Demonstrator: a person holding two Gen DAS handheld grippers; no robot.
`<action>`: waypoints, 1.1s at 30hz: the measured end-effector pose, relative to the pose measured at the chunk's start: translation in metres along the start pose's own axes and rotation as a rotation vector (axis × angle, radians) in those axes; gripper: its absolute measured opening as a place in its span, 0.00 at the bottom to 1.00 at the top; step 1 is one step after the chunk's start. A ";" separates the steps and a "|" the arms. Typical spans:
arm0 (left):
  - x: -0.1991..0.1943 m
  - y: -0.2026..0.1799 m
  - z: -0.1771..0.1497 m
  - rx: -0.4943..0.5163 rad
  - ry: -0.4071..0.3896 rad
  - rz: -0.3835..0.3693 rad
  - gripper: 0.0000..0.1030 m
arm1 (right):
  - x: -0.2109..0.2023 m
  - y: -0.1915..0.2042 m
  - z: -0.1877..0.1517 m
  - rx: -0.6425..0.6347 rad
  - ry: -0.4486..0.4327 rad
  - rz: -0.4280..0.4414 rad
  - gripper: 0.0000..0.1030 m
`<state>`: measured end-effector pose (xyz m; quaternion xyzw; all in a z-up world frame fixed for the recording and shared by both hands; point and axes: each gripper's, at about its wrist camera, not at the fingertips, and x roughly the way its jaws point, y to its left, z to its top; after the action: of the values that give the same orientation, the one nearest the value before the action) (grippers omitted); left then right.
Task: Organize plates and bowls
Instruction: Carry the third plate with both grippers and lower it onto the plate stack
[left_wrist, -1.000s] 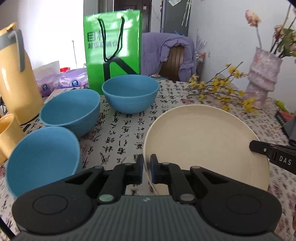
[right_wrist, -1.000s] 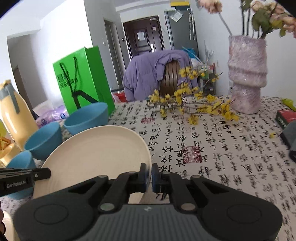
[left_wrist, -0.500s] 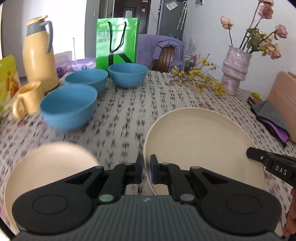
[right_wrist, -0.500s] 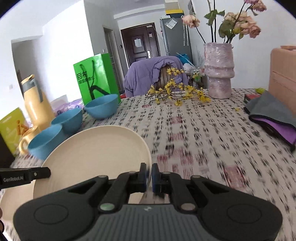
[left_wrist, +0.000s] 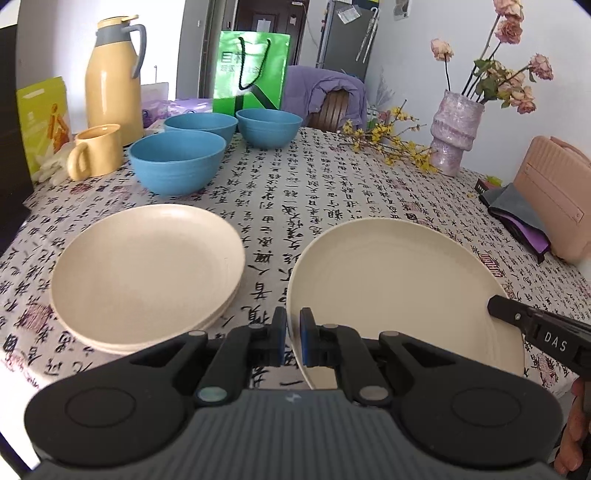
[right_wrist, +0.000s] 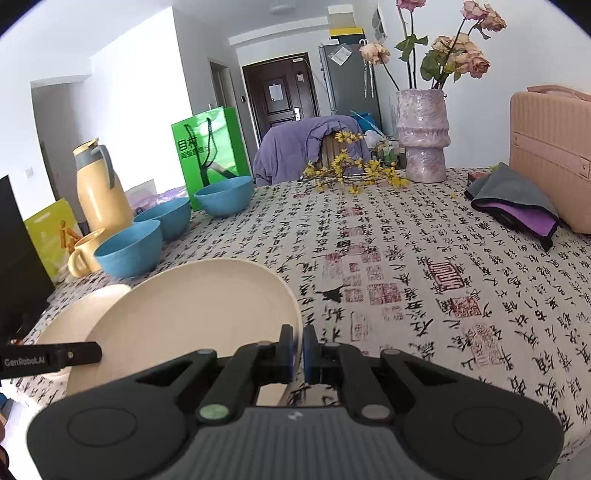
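— Two tongs hold one plate (left_wrist: 399, 291). The left tongs (left_wrist: 292, 341) pinch its near left rim, and the right tongs (right_wrist: 297, 349) pinch its right rim.

— Is the plate on the worktop (left_wrist: 295, 192)?

— I cannot tell if it touches. It is tipped, with the left side higher.

— What is next to it?

— A stack (left_wrist: 147, 273) of the same cream plates lies flat, just to the left. There is a gap between them.

— And the bowls?

— Three blue bowls sit farther back on the left. One bowl (left_wrist: 178, 162) is closest, and the other two are behind it, near a green bag (left_wrist: 252, 72).

— Anything else?

— A yellow mug (left_wrist: 96, 150) and a yellow jug (left_wrist: 112, 75) stand by the bowls. A vase (left_wrist: 455, 134) with flowers stands far right.
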<state>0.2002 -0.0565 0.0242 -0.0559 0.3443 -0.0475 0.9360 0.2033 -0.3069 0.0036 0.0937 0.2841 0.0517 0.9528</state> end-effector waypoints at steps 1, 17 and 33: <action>-0.002 0.002 0.000 -0.006 -0.003 0.001 0.08 | -0.002 0.003 -0.001 -0.004 -0.002 0.003 0.05; -0.026 0.102 0.023 -0.168 -0.091 0.168 0.08 | 0.053 0.110 0.026 -0.146 0.018 0.168 0.06; 0.008 0.187 0.040 -0.257 -0.045 0.246 0.08 | 0.133 0.203 0.027 -0.286 0.071 0.206 0.07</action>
<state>0.2417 0.1308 0.0232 -0.1337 0.3308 0.1130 0.9273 0.3197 -0.0926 -0.0032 -0.0159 0.2963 0.1921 0.9354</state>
